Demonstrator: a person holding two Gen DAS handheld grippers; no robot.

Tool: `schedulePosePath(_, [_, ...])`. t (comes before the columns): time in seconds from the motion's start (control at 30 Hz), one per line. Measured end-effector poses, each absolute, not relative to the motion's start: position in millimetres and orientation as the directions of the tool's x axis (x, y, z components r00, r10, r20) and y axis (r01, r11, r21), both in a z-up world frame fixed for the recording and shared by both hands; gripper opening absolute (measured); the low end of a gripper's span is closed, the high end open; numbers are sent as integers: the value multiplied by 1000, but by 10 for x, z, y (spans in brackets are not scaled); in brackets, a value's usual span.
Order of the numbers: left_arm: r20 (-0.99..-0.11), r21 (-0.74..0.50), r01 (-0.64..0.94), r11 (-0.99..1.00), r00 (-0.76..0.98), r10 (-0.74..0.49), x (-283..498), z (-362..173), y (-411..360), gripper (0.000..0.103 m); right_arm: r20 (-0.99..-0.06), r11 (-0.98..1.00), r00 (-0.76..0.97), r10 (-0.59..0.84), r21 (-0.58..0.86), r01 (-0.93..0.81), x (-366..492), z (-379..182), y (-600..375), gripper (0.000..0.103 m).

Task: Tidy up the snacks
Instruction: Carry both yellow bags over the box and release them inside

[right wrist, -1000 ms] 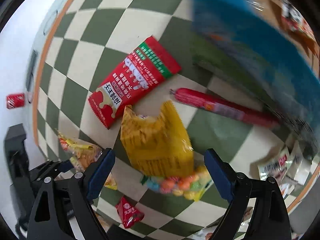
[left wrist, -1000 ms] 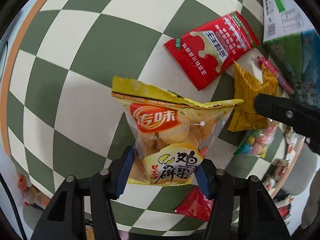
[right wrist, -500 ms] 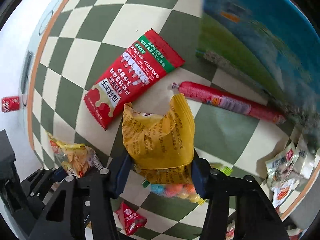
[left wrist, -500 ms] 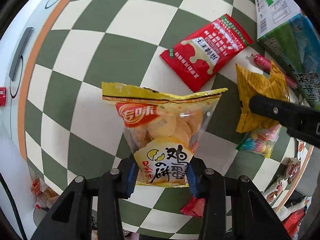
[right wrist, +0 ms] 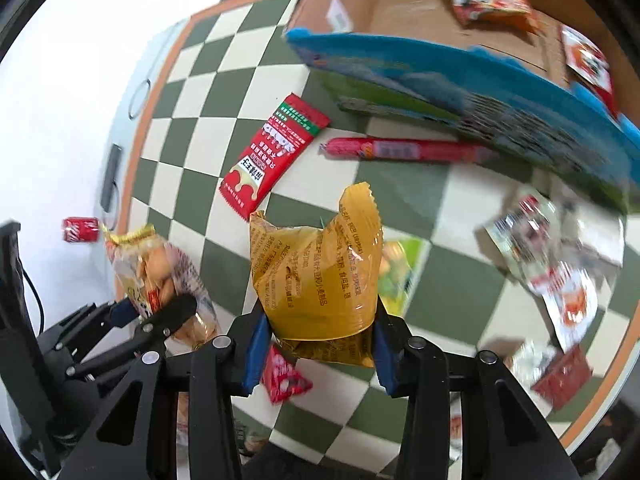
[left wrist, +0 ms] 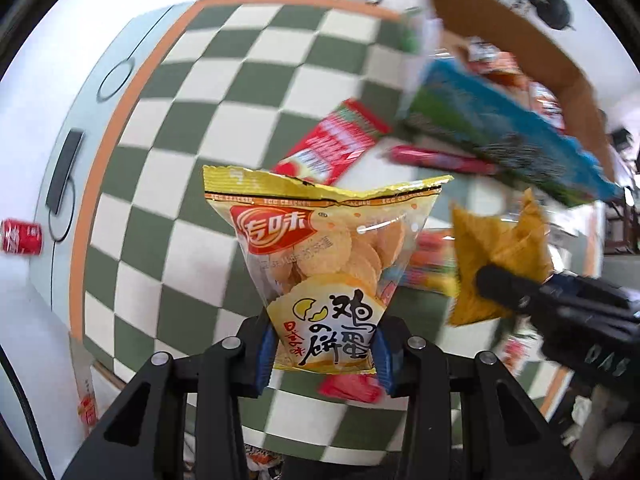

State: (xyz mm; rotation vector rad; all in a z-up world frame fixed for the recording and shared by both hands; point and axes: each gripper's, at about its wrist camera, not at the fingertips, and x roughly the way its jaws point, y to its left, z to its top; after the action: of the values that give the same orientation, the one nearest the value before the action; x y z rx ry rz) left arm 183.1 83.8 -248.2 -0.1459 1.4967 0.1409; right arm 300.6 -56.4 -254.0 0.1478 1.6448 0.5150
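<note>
The egg cracker bag [left wrist: 320,264] is clear with a yellow top seam, a red logo and round pale crackers showing through; it stands upright, clear of the checkered cloth, pinched at its lower end. The mustard-yellow packet [right wrist: 318,276] (printed side facing the camera, top edge torn into two peaks) is likewise lifted and squeezed at its base. On the cloth lie a red flat packet [right wrist: 272,160] with a green end, a long pink-red sausage stick [right wrist: 404,150] just beside the blue-and-green carton box [right wrist: 480,92], and a small red sachet [right wrist: 282,374].
</note>
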Motion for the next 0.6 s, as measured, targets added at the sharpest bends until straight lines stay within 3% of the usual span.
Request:
schedulePosePath(0.33, [-980,-149,11,989,133,-150,2455,-1891,57,37,-863,863,0,505,505,-33,2832,-1843,-1533,47])
schedulePosePath(0.6, [-971,-214,72,974,97,-220,3410,-1720,-384,37,-842,846,143,521,531,43,3357,-1332,-2210,47])
